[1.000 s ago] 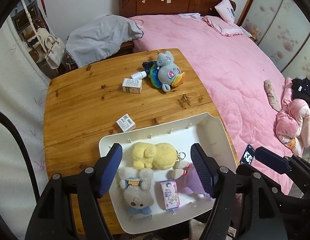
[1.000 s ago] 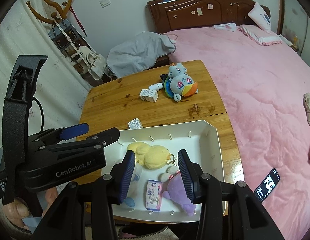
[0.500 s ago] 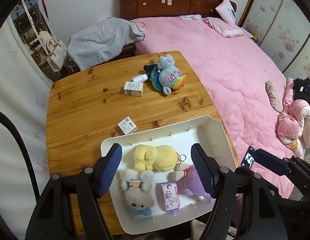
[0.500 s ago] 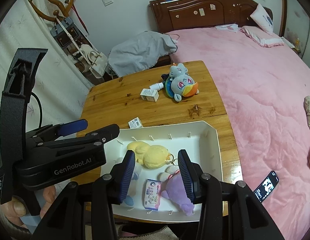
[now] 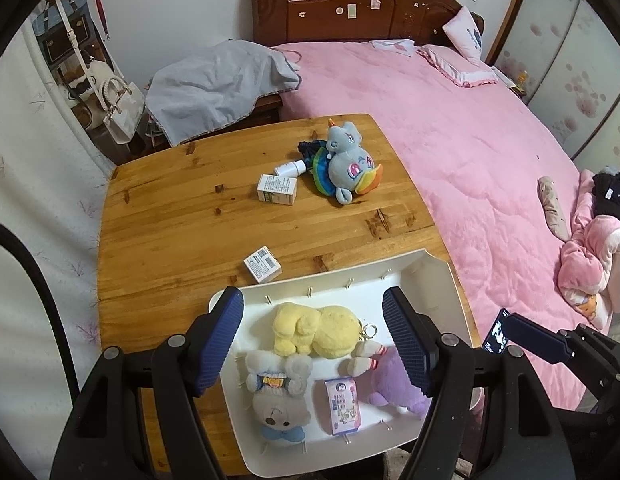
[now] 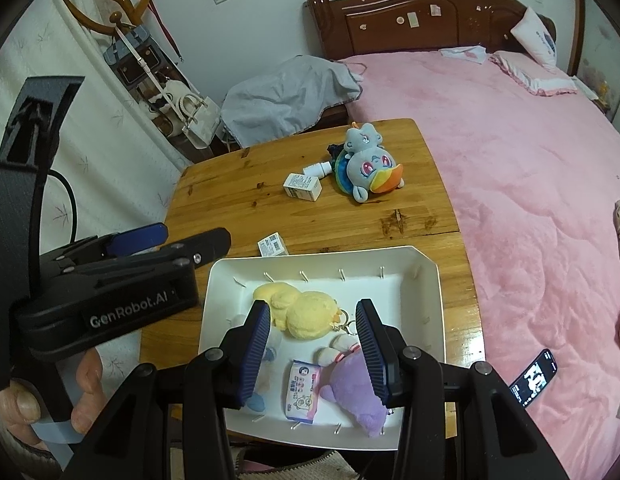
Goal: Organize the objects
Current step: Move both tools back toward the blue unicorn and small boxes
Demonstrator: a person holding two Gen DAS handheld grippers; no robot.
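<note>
Soft, even indoor light fills both views, no harsh shadows anywhere. The wooden table (image 5: 170, 220) takes a mild sheen, and the dark headboard (image 6: 409, 16) throws small glossy highlights. The white tray (image 5: 429, 276) reads bright but not blown out. Fisheye bending curves the walls hard, and black vignette eats every corner. Focus looks crisp throughout, no motion blur.

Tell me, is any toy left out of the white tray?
Yes. The blue pony toy lies on its side at the far end of the table, away from the white tray where the other soft toys sit. Two small boxes and a little bottle are also loose on the table.
</note>
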